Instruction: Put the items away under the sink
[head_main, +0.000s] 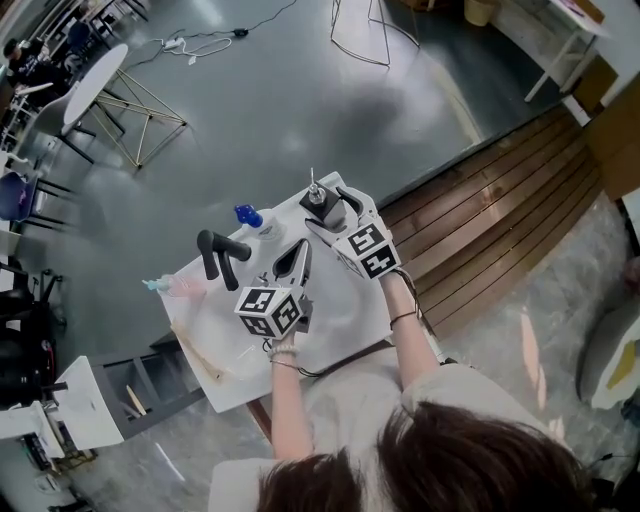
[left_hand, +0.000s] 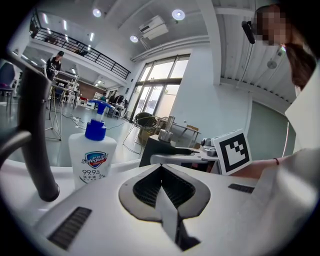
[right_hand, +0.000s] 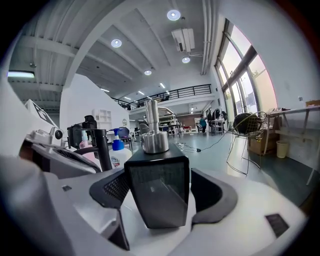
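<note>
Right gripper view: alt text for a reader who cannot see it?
A black square bottle with a silver pump top stands between the right gripper's open jaws. Behind, at left, are a black faucet and a white blue-capped soap bottle.

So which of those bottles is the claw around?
The black square dispenser with the silver pump: it stands inside the right claw, whose jaws are open. The white, blue-capped soap bottle stands apart, by the tap.

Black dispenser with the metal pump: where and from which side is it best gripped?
Grip the black dispenser across its flat side faces, below the metal pump, coming level from the person's side. It stands upright, flat faces suit the jaws, and the pump looks narrow and round. The open right gripper straddles it that way.
</note>
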